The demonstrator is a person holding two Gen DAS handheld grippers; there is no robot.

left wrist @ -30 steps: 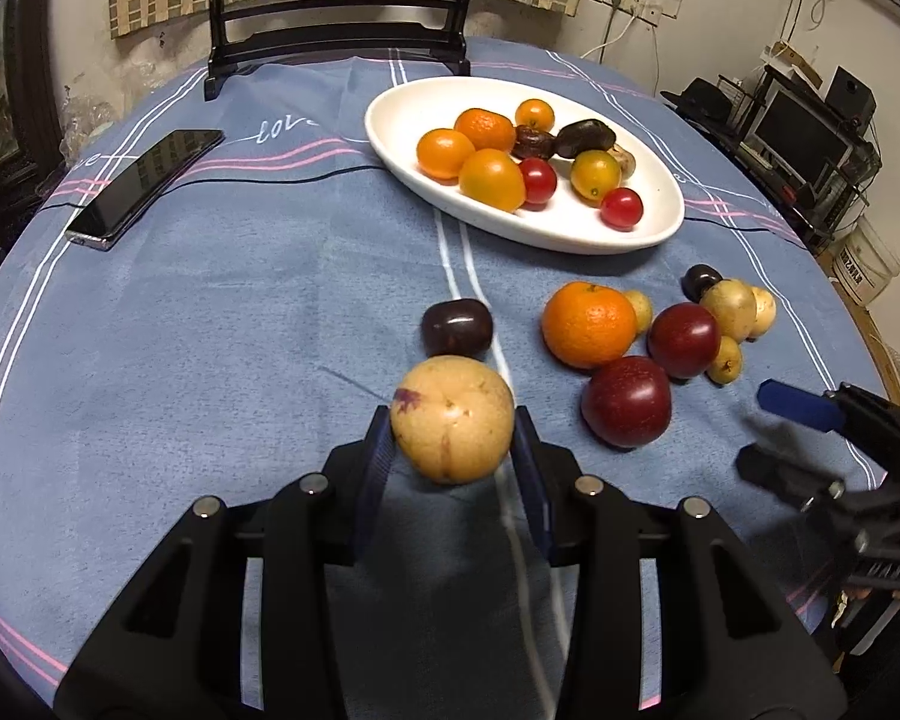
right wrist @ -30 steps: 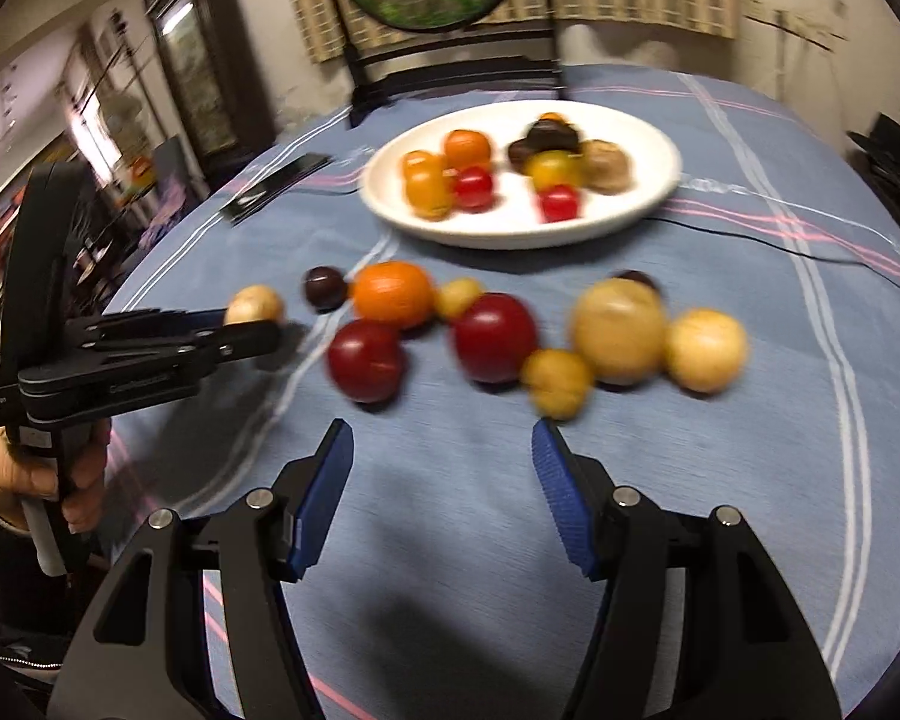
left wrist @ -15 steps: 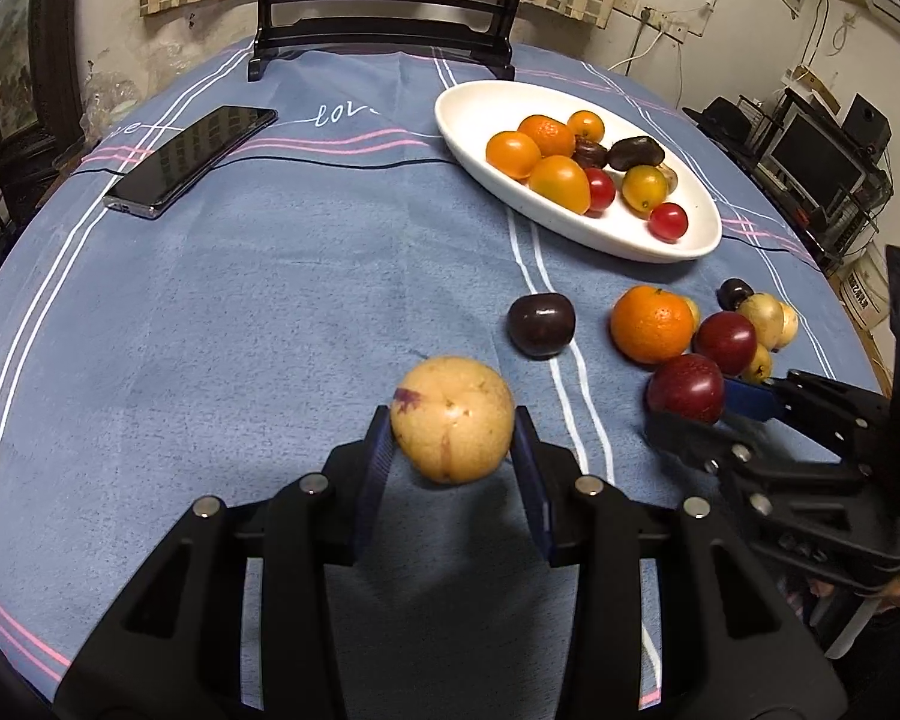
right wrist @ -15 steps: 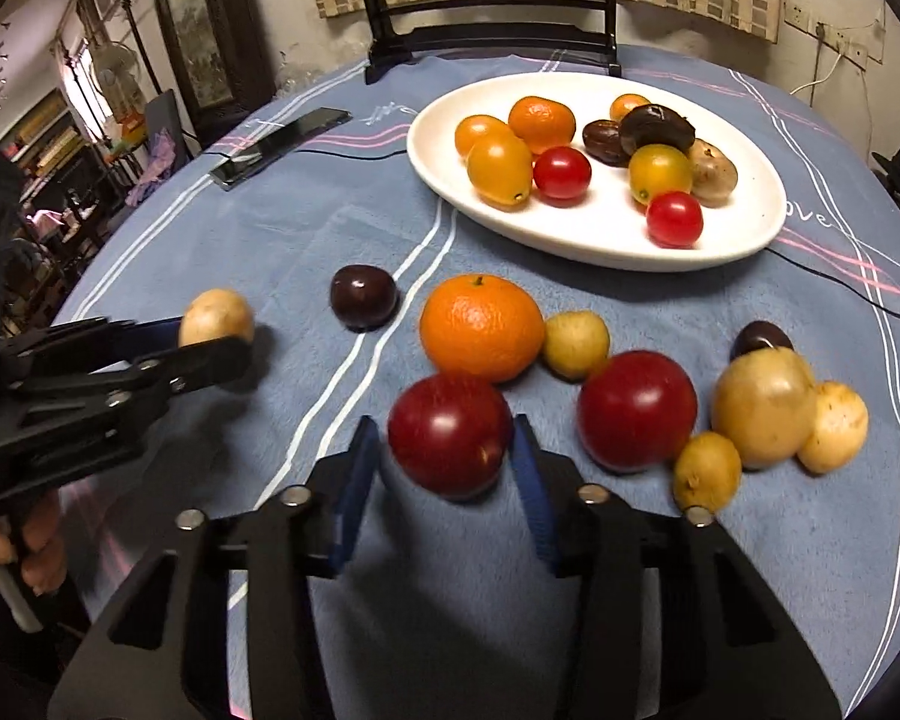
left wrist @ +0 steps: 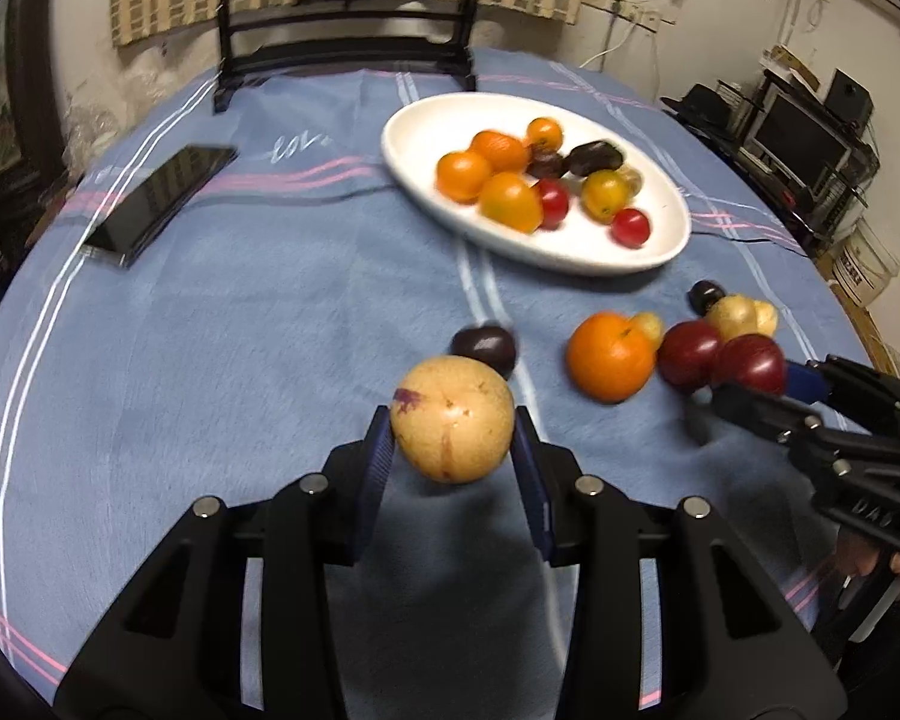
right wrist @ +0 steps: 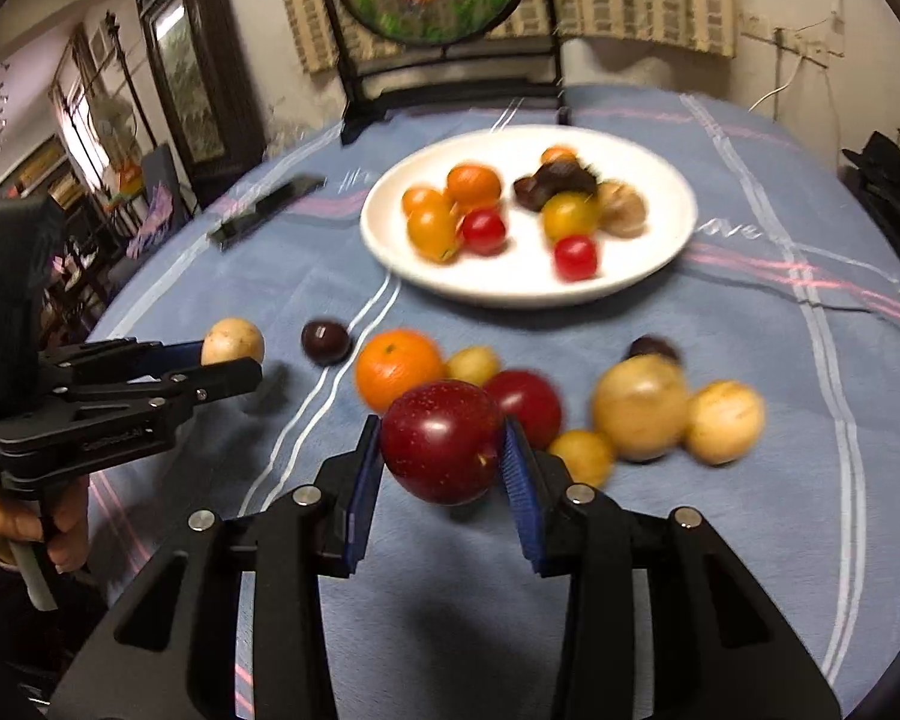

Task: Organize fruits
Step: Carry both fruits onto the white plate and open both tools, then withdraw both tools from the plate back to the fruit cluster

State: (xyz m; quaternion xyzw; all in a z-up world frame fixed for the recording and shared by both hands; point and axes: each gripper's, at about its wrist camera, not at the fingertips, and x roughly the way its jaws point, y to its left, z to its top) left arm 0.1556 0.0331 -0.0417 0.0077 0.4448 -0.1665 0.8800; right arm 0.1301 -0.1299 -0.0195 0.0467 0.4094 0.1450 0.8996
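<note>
the left gripper (left wrist: pixel 453 456) grips a yellow fruit (left wrist: pixel 452 418), the right gripper (right wrist: pixel 441 459) a red fruit (right wrist: pixel 442 439); the plate (right wrist: pixel 660 180) lies ahead of both, nearer the right.

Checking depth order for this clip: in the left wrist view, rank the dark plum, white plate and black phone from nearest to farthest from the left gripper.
From the left gripper:
1. Dark plum, just beyond the held yellow fruit.
2. White plate, far right.
3. Black phone, far left.
</note>
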